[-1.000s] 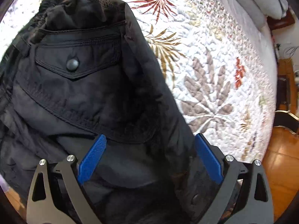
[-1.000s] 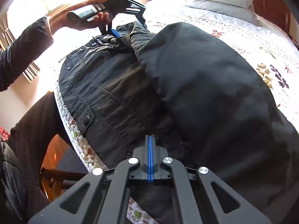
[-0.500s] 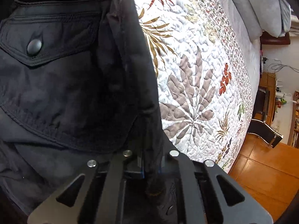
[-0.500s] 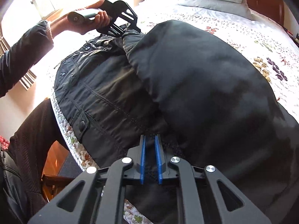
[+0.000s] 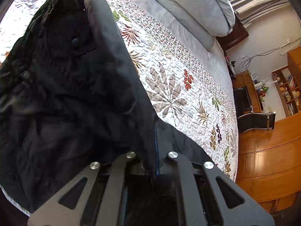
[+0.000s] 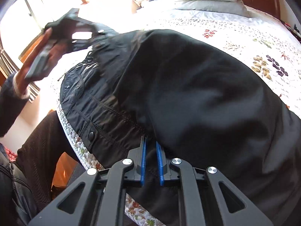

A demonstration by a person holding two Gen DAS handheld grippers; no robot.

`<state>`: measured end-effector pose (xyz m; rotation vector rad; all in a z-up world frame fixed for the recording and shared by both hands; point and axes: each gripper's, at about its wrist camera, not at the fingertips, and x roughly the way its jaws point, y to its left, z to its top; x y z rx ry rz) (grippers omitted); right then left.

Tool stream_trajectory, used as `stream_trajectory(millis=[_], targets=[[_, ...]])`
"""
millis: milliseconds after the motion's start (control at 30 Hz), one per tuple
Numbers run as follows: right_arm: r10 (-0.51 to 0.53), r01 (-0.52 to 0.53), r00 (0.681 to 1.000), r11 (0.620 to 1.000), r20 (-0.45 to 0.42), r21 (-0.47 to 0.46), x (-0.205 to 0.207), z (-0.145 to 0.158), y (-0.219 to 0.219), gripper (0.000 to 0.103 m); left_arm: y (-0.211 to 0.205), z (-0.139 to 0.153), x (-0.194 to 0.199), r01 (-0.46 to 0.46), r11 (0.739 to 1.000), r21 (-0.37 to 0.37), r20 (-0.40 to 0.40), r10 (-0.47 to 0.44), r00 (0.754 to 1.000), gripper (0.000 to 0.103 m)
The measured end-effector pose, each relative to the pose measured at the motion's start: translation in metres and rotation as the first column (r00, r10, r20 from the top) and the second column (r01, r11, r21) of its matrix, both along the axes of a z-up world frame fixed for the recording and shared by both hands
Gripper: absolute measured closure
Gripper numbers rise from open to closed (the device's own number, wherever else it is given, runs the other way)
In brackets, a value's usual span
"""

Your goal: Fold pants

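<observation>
Pants (image 6: 188, 98): black, on the bed (image 5: 188, 86), overhanging its near edge.
Left gripper (image 5: 155, 150): clenched on a pants fold.
Right gripper (image 6: 151, 162): slightly parted, fabric between.
Right view only: left hand (image 6: 47, 50) raised beyond the pants.

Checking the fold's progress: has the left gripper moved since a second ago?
Yes. The left gripper shut on the pants and rose away from the quilt.

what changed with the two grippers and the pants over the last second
The left gripper, open a second ago, shut on the edge of the black pants and is lifting it. The right gripper, shut before, eased its pads slightly apart around the fabric. The pants stayed on the quilt.
</observation>
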<state>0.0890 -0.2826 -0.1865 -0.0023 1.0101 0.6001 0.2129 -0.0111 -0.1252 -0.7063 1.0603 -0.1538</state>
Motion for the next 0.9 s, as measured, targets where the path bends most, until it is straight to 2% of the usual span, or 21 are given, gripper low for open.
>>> stream_trajectory(millis=[133, 233, 300, 367, 467, 533, 567, 600, 667, 733, 800, 867, 900], targets=[[-0.033, 0.033, 0.999, 0.999, -0.029, 0.008, -0.011, -0.003, -0.004, 0.091, 0.020, 0.002, -0.069, -0.075, 0.997, -0.017, 0.048, 0.076, 0.996, 0.097], [-0.066, 0.067, 0.997, 0.998, -0.050, 0.008, -0.022, -0.006, -0.011, 0.091, 0.022, -0.007, -0.113, -0.108, 0.994, -0.027, 0.040, 0.109, 0.993, 0.093], [-0.090, 0.091, 0.994, 0.996, -0.063, 0.010, -0.030, -0.008, -0.017, 0.090, 0.024, -0.011, -0.126, -0.119, 0.993, -0.003, 0.014, 0.119, 0.993, 0.085], [-0.118, 0.120, 0.990, 0.993, -0.081, 0.016, -0.037, -0.011, -0.021, 0.086, 0.028, -0.023, -0.135, -0.117, 0.993, 0.014, -0.033, 0.117, 0.993, 0.068], [-0.166, 0.170, 0.981, 0.985, -0.105, 0.031, -0.052, -0.015, -0.031, 0.075, 0.045, -0.033, -0.146, -0.120, 0.993, 0.015, -0.107, 0.121, 0.987, 0.050], [-0.214, 0.225, 0.970, 0.970, -0.116, 0.090, -0.064, -0.013, -0.044, 0.069, 0.051, -0.030, -0.141, -0.103, 0.995, -0.010, -0.127, 0.101, 0.987, 0.038], [-0.246, 0.261, 0.962, 0.957, -0.120, 0.125, -0.070, -0.011, -0.053, 0.063, 0.052, -0.025, -0.142, -0.080, 0.997, -0.003, -0.127, 0.079, 0.989, 0.033], [-0.291, 0.310, 0.948, 0.935, -0.128, 0.171, -0.078, -0.008, -0.066, 0.060, 0.052, -0.017, -0.141, -0.050, 0.999, 0.014, -0.114, 0.051, 0.992, 0.031], [-0.384, 0.404, 0.914, 0.880, -0.130, 0.249, -0.092, -0.001, -0.093, 0.053, 0.056, -0.001, -0.154, -0.016, 0.996, 0.086, -0.062, 0.021, 0.998, 0.008], [-0.528, 0.538, 0.840, 0.788, -0.120, 0.300, -0.111, 0.004, -0.130, 0.044, 0.059, 0.023, -0.156, -0.021, 0.978, 0.207, 0.044, 0.012, 0.999, 0.008], [-0.662, 0.660, 0.737, 0.660, -0.136, 0.359, -0.132, 0.005, -0.171, 0.042, 0.048, 0.045, -0.154, -0.031, 0.940, 0.339, 0.130, -0.014, 0.991, 0.006], [-0.775, 0.766, 0.600, 0.487, -0.197, 0.420, -0.157, -0.004, -0.214, 0.041, 0.040, 0.058, -0.146, -0.048, 0.887, 0.459, 0.184, -0.042, 0.982, 0.003], [-0.806, 0.794, 0.546, 0.412, -0.227, 0.446, -0.169, -0.010, -0.232, 0.041, 0.038, 0.060, -0.141, -0.057, 0.854, 0.518, 0.206, -0.060, 0.977, 0.003]])
